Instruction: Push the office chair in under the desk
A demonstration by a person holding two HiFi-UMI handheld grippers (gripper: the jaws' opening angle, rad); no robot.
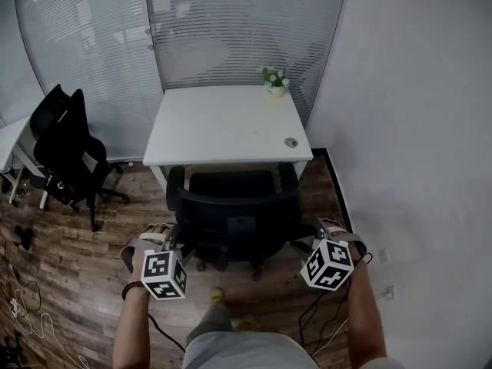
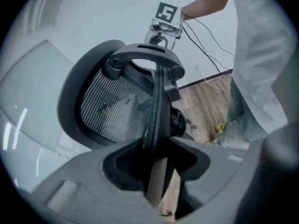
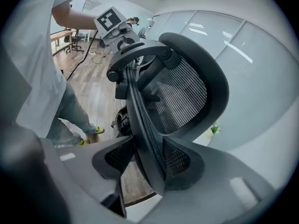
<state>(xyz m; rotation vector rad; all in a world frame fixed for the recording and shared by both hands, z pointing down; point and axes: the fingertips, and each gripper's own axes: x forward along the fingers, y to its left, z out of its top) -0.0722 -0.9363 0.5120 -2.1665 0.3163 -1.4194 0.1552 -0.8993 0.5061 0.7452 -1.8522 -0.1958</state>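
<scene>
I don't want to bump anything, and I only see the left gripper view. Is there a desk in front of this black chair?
Observer: Yes. The head view shows a white rectangular desk straight ahead of the black mesh-backed office chair, its seat close to the desk's near edge.
Operator: Is stuff on top?
Observer: A small green potted plant at the far right corner.
Operator: Is the other gripper holding on?
Observer: Yes, the right gripper is closed on the backrest's rim.
</scene>
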